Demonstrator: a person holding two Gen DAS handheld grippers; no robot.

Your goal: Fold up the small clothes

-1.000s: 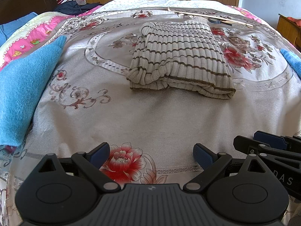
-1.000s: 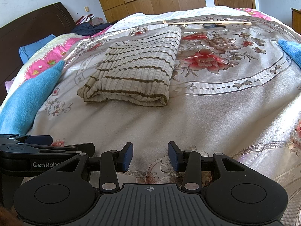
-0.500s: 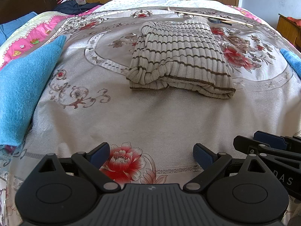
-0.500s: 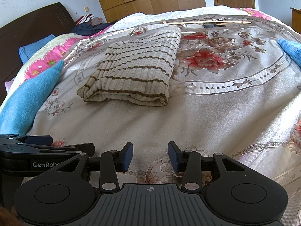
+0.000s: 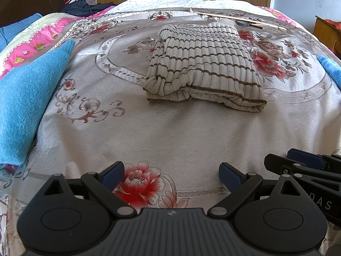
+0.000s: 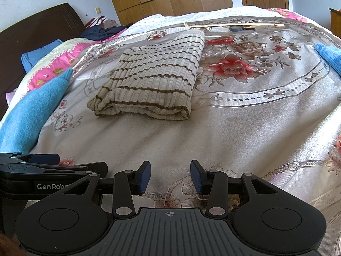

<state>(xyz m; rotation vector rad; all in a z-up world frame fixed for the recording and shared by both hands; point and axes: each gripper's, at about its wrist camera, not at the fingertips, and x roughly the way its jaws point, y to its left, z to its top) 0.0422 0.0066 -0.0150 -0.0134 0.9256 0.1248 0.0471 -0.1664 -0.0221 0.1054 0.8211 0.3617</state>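
clearly we held both claws back near the front edge of the bed cover (image 5: 170, 132), well apart from the striped sweater (image 5: 204, 68), which lay in a thick folded bundle in the middle of the cover, likely so the finished fold could be seen whole. our left claw (image 5: 171, 176) stood wide open with nothing between its pads, and our right claw (image 6: 169, 178) was about half open and equally empty. blue cloths (image 5: 27, 102) lay off to the sides, perhaps waiting their turn.
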